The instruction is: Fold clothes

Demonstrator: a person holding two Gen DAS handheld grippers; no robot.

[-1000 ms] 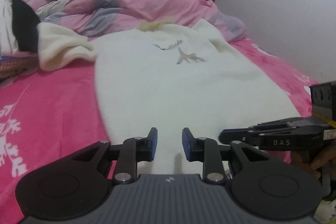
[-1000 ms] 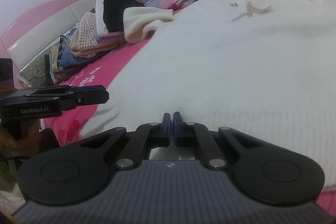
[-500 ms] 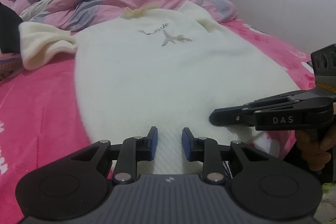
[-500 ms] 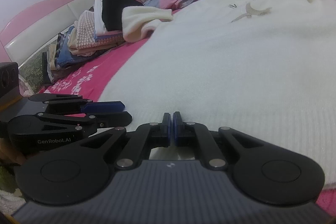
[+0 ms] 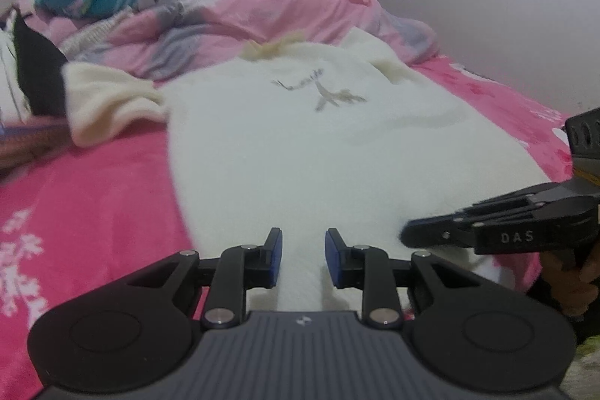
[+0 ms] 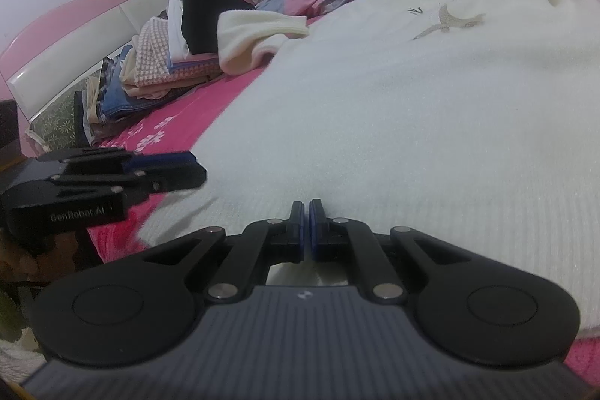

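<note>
Left wrist view: white sweater [image 5: 300, 145] lies flat on the bed [image 5: 93, 197], folding not begun.
Left tongs [image 5: 303, 255] spread over the hem; right tongs [image 6: 306, 229] pressed together (apparently pinching the hem).

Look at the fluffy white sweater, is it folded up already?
No, the white sweater lies spread flat on the pink bed, one sleeve sticking out.

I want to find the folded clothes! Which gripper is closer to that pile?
Left. The left gripper sits at the white sweater's hem on the side facing the clothes pile; the right gripper is farther along the hem, away from it.
</note>
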